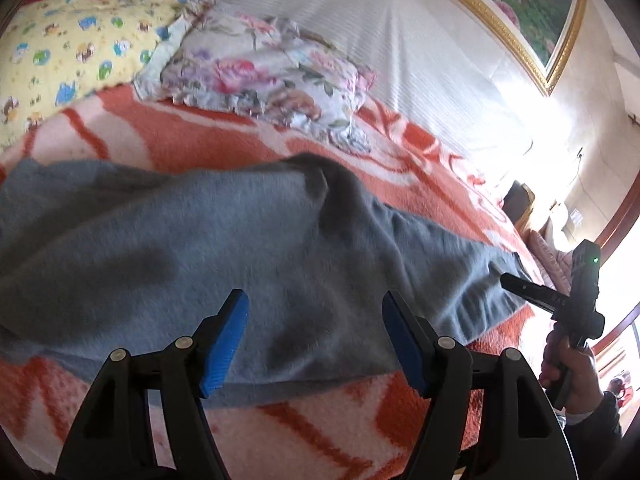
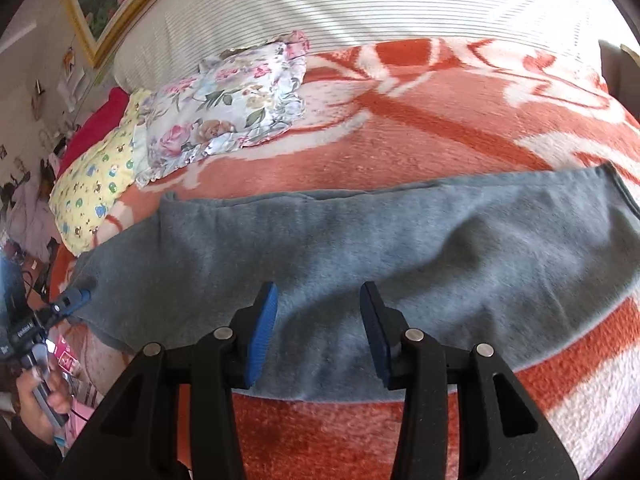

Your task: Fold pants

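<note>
Grey fleece pants [image 2: 360, 248] lie flat across the orange blanket [image 2: 420, 128], apparently already doubled lengthwise, ready for a crosswise fold. Both the left claw [image 1: 314, 344] and the right claw [image 2: 318, 334] hover gaping and empty above the near edge. Toward 3 o'clock window glare hides the cuffs; the waistband is hard to make out.

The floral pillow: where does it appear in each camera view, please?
Left wrist: the floral pillow is upper centre-left, beyond the grey pants.
Right wrist: it is upper left, again beyond the pants.
Shared landmark: the yellow pillow beside it, on its left in both views.
</note>
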Demonstrator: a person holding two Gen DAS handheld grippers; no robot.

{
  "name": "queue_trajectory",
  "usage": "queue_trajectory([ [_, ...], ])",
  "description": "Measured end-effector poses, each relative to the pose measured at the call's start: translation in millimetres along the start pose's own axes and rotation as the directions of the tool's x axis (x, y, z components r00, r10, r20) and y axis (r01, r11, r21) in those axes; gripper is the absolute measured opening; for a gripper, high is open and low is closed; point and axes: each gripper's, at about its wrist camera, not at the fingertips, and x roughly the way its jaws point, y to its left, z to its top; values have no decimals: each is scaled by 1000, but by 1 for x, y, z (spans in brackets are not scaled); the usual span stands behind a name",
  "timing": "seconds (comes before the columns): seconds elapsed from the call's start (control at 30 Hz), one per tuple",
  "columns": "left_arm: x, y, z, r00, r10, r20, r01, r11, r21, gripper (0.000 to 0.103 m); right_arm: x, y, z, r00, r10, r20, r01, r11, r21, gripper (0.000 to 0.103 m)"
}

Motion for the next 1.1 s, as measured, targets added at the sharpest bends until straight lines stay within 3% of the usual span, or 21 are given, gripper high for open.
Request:
queue_trajectory([
  [0.17, 3, 7, -8, 1000, -23, -13, 23, 998, -57, 72, -4, -1, -8, 1000, 7, -4, -7, 1000, 0, 46],
  [0.3, 14, -7, -7, 998, -51, -37, 50, 998, -43, 72, -13, -16, -17, 1000, -17, 4, 16, 999, 38, 47],
  [0.47, 36, -48, 1, 991, -108, -76, 110, 994, 25, 74, -38, -61, -28, 994, -110, 26, 106, 987, 122, 47],
  [0.67, 75, -116, 18, 977, -161, -138, 183, 970, 161, 77, -74, -123, -38, 977, -202, 71, 177, 948, 264, 52],
  [0.87, 127, -195, 36, 943, -238, -234, 296, 920, 257, 77, -96, -165, -40, 965, -241, 99, 193, 916, 351, 53],
  [1.1, 189, -281, 55, 895, -271, -355, 394, 854, 340, 79, -103, -197, -38, 960, -251, 125, 182, 898, 402, 56],
])
